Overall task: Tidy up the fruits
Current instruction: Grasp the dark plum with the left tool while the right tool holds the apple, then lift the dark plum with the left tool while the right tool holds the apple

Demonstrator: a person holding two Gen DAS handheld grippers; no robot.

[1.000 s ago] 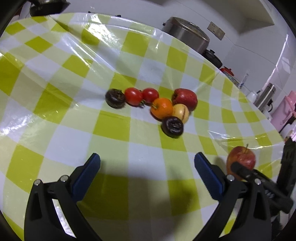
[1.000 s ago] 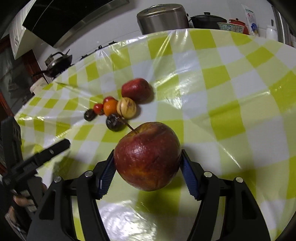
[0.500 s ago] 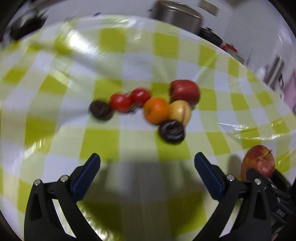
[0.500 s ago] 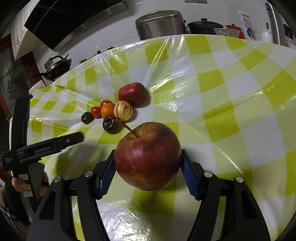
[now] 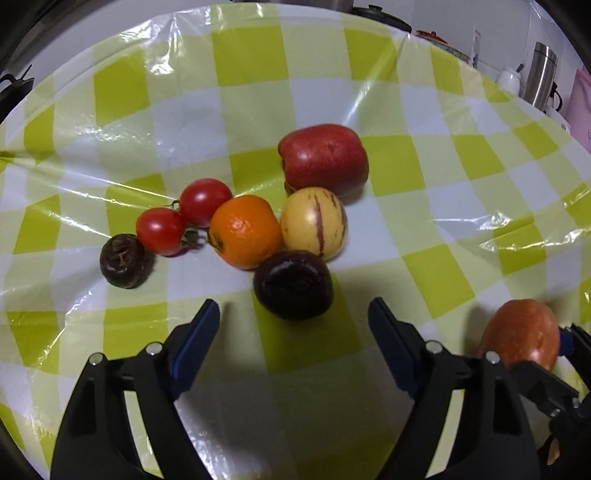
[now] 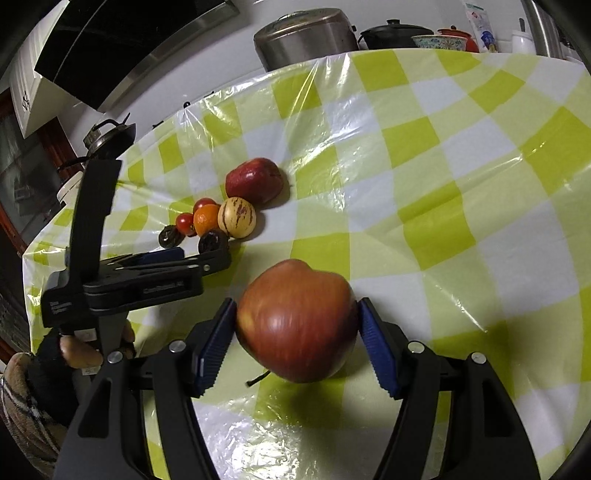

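Several fruits lie clustered on the yellow-checked tablecloth point(image 5: 417, 166): a red apple point(image 5: 325, 158), a striped yellow fruit point(image 5: 314, 221), an orange point(image 5: 245, 230), two tomatoes point(image 5: 205, 201), and a small dark fruit point(image 5: 122, 260). A larger dark purple fruit point(image 5: 293, 284) sits just ahead of my open left gripper point(image 5: 293, 314), level with its fingertips. My right gripper point(image 6: 295, 306) is shut on a big red apple point(image 6: 299, 321), which looks blurred, stem pointing down. That apple point(image 5: 521, 332) also shows at the lower right of the left wrist view. The left gripper point(image 6: 207, 258) reaches toward the cluster point(image 6: 221, 218).
A steel pot point(image 6: 303, 37), a black pot point(image 6: 395, 33) and bowls stand past the table's far edge. A wok point(image 6: 107, 136) sits at the back left, a steel flask point(image 5: 541, 74) at the far right. A person's hand point(image 6: 77, 354) holds the left gripper's handle.
My left gripper has moved forward to the fruit cluster, so the larger dark fruit now sits at its fingertips. The apple has turned in my right gripper, stem now down.
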